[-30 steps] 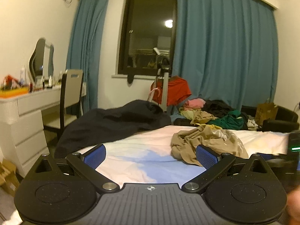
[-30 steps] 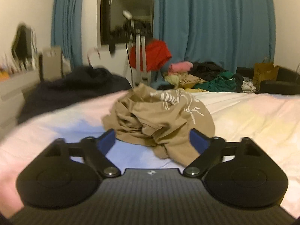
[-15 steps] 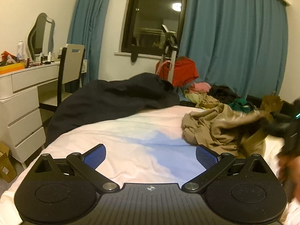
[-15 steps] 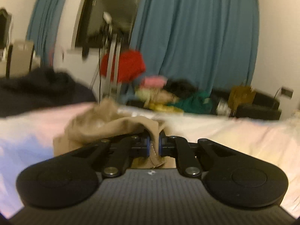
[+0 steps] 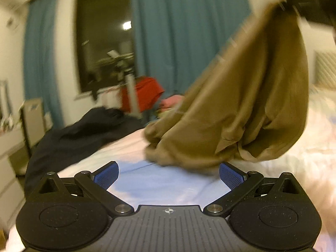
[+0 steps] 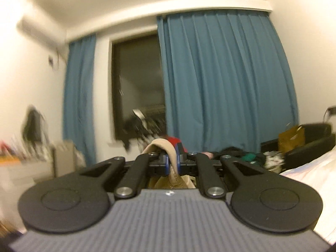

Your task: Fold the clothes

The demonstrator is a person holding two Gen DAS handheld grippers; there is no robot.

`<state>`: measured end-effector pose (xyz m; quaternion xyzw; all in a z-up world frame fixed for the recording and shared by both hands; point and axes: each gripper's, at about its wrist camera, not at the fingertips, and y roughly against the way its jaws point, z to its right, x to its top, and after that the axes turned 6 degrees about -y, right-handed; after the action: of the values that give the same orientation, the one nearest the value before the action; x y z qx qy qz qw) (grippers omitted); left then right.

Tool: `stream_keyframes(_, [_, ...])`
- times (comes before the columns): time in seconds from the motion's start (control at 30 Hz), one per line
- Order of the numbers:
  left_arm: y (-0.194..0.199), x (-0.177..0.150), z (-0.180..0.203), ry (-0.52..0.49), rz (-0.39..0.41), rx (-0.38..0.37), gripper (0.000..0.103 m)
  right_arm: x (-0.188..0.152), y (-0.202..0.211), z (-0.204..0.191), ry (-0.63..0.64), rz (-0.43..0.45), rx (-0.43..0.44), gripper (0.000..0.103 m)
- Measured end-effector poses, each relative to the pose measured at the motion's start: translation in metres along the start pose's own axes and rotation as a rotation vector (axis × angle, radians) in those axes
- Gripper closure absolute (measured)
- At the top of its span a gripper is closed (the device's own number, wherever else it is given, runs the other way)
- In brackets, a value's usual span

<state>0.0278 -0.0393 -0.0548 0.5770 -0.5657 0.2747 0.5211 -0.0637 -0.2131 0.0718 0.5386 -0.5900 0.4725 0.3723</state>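
Bed (image 5: 159, 189), pale pink and blue sheet; dark window behind, two teal curtains (image 6: 226, 88). One dark duvet (image 5: 79, 138) far left. One tan shirt (image 5: 241, 109) hangs, hem on sheet. Right gripper (image 6: 172, 161) clenched on it; left gripper (image 5: 169, 173) spread, nothing held.

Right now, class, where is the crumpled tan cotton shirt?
The tan cotton shirt hangs right of the blue curtain, its top pinched in the right tool, hem touching the bed.

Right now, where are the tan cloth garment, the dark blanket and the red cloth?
tan cloth garment (image 5: 247, 105), left wrist view, hanging middle.
dark blanket (image 5: 84, 134), left wrist view, top folds.
red cloth (image 5: 147, 96), left wrist view, centre.
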Motion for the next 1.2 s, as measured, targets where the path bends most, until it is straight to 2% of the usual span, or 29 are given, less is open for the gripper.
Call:
stream_keyframes(0.17, [-0.017,0.001,0.069,-0.138,0.001,-0.087,0.005,0.010,0.019,0.024,-0.074,0.027,0.038,0.094])
stream_keyframes(0.27, [-0.029,-0.003,0.108,-0.224,-0.024,-0.125,0.015,0.006,0.021,0.048,-0.135,0.013,0.032,0.094])
stream_keyframes(0.33, [-0.040,-0.010,0.132,-0.296,-0.045,-0.098,0.027,-0.001,0.020,0.066,-0.178,0.002,0.009,0.094])
stream_keyframes(0.4, [-0.053,-0.016,0.146,-0.325,-0.107,-0.072,0.067,-0.007,0.016,0.083,-0.221,-0.017,-0.014,0.094])
stream_keyframes(0.43, [-0.063,-0.021,0.148,-0.318,-0.155,-0.052,0.077,-0.011,0.012,0.091,-0.241,-0.033,-0.027,0.094])
stream_keyframes(0.47, [-0.068,-0.023,0.142,-0.278,-0.176,-0.055,0.094,-0.014,0.007,0.099,-0.262,-0.051,-0.038,0.094])
stream_keyframes(0.5, [-0.072,-0.025,0.136,-0.236,-0.195,-0.058,0.098,-0.018,0.003,0.105,-0.280,-0.071,-0.049,0.093])
stream_keyframes(0.6, [-0.067,-0.024,0.106,-0.086,-0.189,-0.052,0.100,-0.031,-0.008,0.116,-0.293,-0.148,-0.081,0.093])
stream_keyframes(0.7, [-0.047,-0.018,0.070,0.004,-0.133,-0.023,0.101,-0.037,-0.016,0.116,-0.290,-0.213,-0.103,0.093])
stream_keyframes(0.87, [-0.004,0.022,-0.009,0.154,-0.002,0.016,0.101,-0.048,-0.027,0.098,-0.219,-0.344,-0.035,0.092])
stream_keyframes(0.93, [0.024,0.039,-0.042,0.211,0.076,0.027,0.101,-0.052,-0.029,0.087,-0.183,-0.372,-0.007,0.092])
stream_keyframes(1.03, [0.056,0.063,-0.089,0.218,0.156,0.031,0.101,-0.053,-0.027,0.069,-0.150,-0.399,0.044,0.092])
stream_keyframes(1.1, [0.065,0.070,-0.110,0.223,0.129,0.047,0.101,-0.058,-0.032,0.059,-0.109,-0.425,0.051,0.090])
stream_keyframes(1.13, [0.062,0.070,-0.121,0.243,0.107,0.053,0.101,-0.064,-0.037,0.055,-0.088,-0.457,0.038,0.088])
stream_keyframes(1.17, [0.059,0.070,-0.132,0.263,0.085,0.059,0.101,-0.071,-0.042,0.052,-0.067,-0.490,0.025,0.075])
stream_keyframes(1.2, [0.055,0.070,-0.143,0.283,0.062,0.066,0.101,-0.079,-0.047,0.048,-0.052,-0.532,0.010,0.058])
